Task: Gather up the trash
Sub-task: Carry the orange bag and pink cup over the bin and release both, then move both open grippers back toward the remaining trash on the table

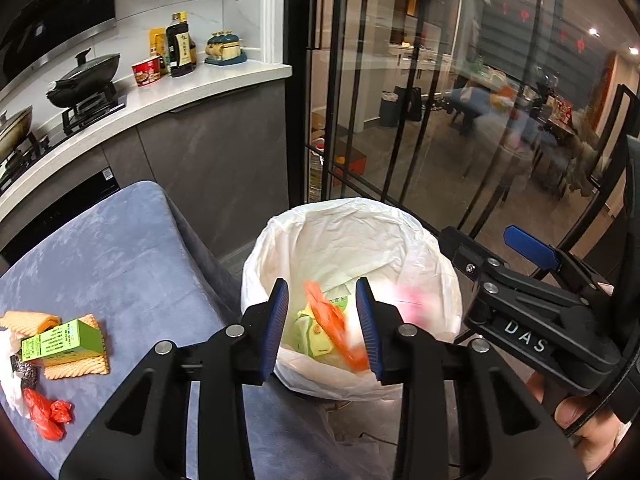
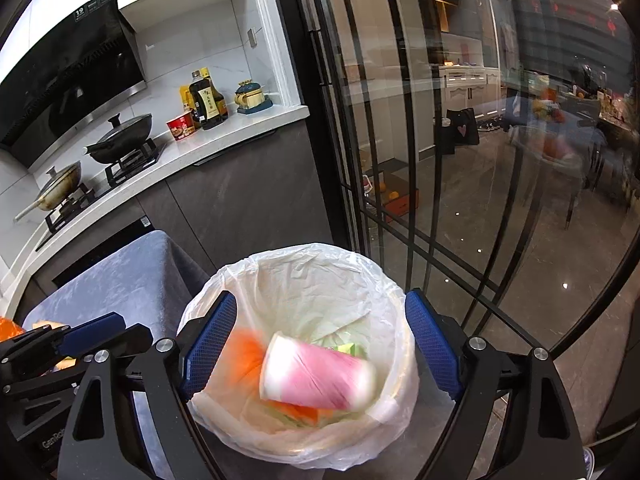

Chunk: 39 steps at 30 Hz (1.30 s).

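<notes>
Left wrist view: the left tool (image 1: 322,320) is seen with its blue pads parted and nothing pressed between them; a blurred orange wrapper (image 1: 334,326) is caught in the gap, loose over the bin. Beyond the pads, the white-lined trash bin (image 1: 432,264) fills the centre, with green cartons (image 1: 314,334) lying at its bottom. At 3 o'clock the right tool (image 1: 532,292) is seen, held by a hand (image 1: 588,420) at the lower right edge. At 9 o'clock a blue-covered bench (image 1: 120,248) carries the remaining trash: a green box (image 1: 60,340) resting on tan ribbed packing (image 1: 80,362), a dark scrubber (image 1: 24,372) just beside it, and a red plastic bag (image 1: 48,416) at 8 o'clock.

Right wrist view: the right tool (image 2: 320,344) is spread wide and grasps nothing. A blurred pink-and-white cup (image 2: 316,376) lies on its side between the pads without touching them, over the lined trash bin (image 2: 320,264), with the orange wrapper (image 2: 248,350) blurred at its left. The left tool (image 2: 92,334) shows at 9 o'clock. At 11 o'clock a kitchen counter (image 2: 240,132) holds pans, bottles and a red noodle cup (image 2: 180,126). Glass doors (image 2: 480,160) fill 1 to 3 o'clock.
</notes>
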Available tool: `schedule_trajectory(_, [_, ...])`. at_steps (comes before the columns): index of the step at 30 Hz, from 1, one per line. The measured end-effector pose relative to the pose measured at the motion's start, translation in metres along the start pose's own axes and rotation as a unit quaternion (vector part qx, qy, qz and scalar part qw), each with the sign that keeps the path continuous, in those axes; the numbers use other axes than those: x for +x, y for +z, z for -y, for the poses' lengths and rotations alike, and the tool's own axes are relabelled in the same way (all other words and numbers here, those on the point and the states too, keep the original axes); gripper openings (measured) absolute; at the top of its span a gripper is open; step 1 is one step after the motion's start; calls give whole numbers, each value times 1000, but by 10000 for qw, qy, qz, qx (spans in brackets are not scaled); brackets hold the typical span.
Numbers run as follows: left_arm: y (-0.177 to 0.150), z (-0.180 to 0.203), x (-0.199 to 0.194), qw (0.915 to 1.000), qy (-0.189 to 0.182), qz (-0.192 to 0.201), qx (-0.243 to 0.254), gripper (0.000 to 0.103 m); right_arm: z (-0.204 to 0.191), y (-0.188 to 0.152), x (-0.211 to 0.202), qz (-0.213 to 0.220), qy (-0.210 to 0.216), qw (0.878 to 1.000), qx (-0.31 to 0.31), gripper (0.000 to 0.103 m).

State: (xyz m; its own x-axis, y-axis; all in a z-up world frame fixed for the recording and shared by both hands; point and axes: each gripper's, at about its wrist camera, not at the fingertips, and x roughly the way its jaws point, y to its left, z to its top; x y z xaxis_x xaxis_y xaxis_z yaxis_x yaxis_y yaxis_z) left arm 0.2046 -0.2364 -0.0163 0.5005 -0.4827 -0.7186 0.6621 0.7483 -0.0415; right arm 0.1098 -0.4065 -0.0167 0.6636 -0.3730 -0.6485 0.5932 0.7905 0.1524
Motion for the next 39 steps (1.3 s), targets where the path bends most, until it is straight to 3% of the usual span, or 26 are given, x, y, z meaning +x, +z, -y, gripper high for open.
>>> schedule_trajectory(4, [0,-8,-6,9999,64,80,-97,47,-5,0,-2,59,24,10000,-53,82])
schedule_trajectory(9, [-1,-15,-13,9997,144,130,-163,49,-13,-1,-10,101,88,9998,-126,83])
schedule_trajectory(11, [-1,-19,-17,9994,198,187,-209,60,-16,-1,-12,130,111,9997,-158,83])
schedule_trajectory(25, [-10,-59,-56,9963,492,425,-568,61,-59,-2,-45,423,364,9975,-423,84])
schedule_trajectory(39, [-49,-133,-115,9849,1152,589,-1151,68,-142,-22,-79,580,936,9894,-947,85])
